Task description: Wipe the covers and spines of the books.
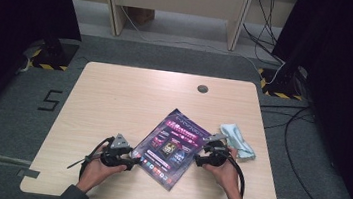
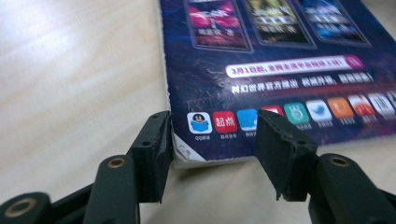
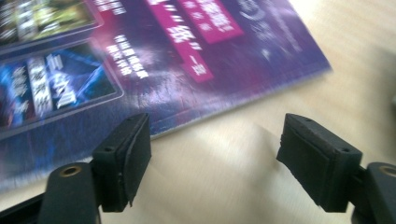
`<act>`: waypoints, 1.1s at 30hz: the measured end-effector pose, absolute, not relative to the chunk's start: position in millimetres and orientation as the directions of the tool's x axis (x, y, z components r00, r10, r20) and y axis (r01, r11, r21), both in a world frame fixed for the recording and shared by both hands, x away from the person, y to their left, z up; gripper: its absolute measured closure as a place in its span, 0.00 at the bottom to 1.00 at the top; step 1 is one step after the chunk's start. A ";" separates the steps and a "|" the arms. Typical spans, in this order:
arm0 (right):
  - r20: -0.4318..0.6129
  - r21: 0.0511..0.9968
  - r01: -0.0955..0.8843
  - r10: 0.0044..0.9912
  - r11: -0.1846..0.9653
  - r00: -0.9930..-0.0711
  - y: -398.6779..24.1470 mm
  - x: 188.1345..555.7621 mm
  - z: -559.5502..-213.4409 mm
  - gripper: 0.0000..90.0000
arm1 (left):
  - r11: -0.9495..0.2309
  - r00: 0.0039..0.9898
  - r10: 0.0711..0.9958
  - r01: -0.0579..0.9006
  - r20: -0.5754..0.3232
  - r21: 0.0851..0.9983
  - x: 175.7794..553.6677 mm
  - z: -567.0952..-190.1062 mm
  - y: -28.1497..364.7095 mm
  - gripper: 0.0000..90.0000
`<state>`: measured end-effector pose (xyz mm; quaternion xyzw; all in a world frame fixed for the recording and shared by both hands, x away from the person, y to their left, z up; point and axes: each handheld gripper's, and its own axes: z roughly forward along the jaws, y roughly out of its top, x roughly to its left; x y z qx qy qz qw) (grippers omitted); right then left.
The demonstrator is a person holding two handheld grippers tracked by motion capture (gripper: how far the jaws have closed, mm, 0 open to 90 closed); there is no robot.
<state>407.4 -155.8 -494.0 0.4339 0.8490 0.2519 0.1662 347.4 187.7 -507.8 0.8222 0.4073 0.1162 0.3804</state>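
Observation:
A purple magazine (image 1: 171, 147) lies flat and askew on the wooden table (image 1: 130, 94), near the front edge. My left gripper (image 1: 133, 164) is at the magazine's left front corner. In the left gripper view its jaws (image 2: 215, 128) straddle that corner of the magazine (image 2: 280, 60) and stand apart, one pad by the spine edge, the other over the row of app icons. My right gripper (image 1: 197, 159) is at the magazine's right edge. In the right gripper view its jaws (image 3: 218, 128) are spread wide over bare table, just short of the magazine (image 3: 140, 56).
A crumpled light blue cloth (image 1: 237, 139) lies on the table just right of my right hand. A round cable grommet (image 1: 202, 88) sits near the far edge. Cables run over the floor to the right of the table.

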 end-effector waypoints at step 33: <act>0.102 0.599 0.680 0.803 0.422 -0.588 -138.9 404.5 -498.7 0.28 | -0.504 0.740 0.668 0.524 -0.074 0.687 300.0 -507.7 157.7 0.47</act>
